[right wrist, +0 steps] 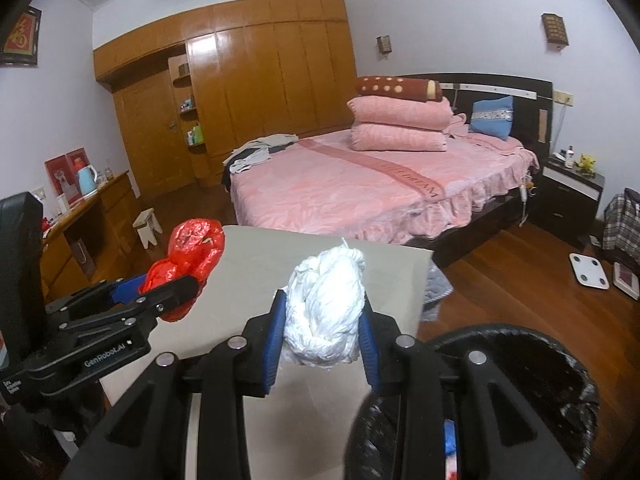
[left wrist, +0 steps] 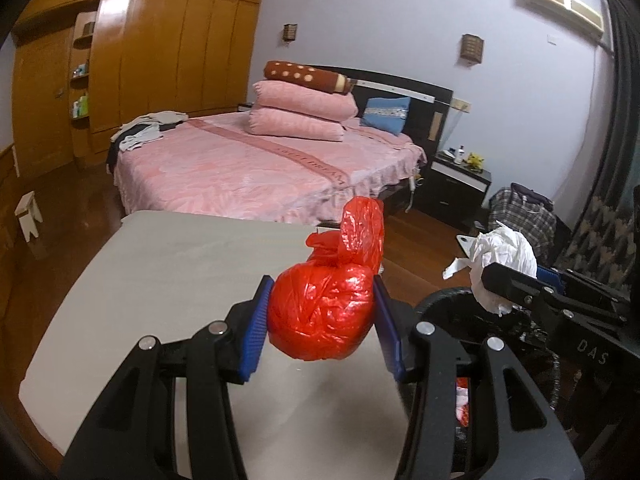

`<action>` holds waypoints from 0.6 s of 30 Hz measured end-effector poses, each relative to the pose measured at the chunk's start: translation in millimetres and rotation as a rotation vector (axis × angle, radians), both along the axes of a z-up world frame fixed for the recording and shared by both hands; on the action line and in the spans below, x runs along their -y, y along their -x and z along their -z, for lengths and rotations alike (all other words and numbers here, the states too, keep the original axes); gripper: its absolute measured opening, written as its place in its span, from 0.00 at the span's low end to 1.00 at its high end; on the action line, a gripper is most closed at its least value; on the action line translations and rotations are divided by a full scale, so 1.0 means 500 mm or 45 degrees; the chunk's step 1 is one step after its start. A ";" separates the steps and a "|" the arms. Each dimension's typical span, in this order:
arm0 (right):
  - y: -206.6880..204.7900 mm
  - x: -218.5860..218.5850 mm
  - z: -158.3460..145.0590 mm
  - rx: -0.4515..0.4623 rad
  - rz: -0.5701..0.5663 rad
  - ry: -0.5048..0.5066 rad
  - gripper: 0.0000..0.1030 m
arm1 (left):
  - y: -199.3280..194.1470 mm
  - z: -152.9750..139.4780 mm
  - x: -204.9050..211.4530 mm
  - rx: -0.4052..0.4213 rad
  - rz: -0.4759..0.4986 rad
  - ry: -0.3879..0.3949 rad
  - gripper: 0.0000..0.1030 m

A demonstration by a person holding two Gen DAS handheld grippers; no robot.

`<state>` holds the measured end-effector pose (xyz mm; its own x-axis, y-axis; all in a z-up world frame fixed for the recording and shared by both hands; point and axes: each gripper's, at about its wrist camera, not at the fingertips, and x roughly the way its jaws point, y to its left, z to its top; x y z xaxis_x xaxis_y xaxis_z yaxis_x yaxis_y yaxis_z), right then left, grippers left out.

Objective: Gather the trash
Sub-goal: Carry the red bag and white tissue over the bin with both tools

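My left gripper [left wrist: 320,312] is shut on a knotted red plastic bag [left wrist: 328,304] and holds it above the grey table [left wrist: 160,280] near its right edge. The red bag also shows at the left of the right wrist view [right wrist: 188,256]. My right gripper [right wrist: 322,328] is shut on a crumpled white plastic bag [right wrist: 328,312], held above the table's right front corner. The white bag also shows in the left wrist view [left wrist: 500,256]. A black-lined trash bin [right wrist: 540,380] stands low to the right of the table, with its rim in the left wrist view [left wrist: 448,300].
A pink bed [left wrist: 248,168] with stacked pillows stands behind the table. A dark nightstand [left wrist: 460,184] and a checked bag [left wrist: 520,212] are at the right. A wooden desk [right wrist: 88,216] and a small stool [right wrist: 146,226] are at the left. A scale [right wrist: 590,270] lies on the wood floor.
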<state>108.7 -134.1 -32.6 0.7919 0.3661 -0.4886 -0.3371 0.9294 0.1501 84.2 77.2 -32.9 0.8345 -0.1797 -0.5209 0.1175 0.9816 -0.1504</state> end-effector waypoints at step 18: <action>0.078 0.185 0.010 0.014 0.212 0.007 0.33 | 0.004 0.007 0.196 0.010 0.258 -0.021 0.46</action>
<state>69.9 -226.7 -37.5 0.8467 0.2266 -0.4815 -0.1797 0.9734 0.1421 82.0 -20.9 -36.5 0.7860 -0.3359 -0.5190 0.3138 0.9401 -0.1331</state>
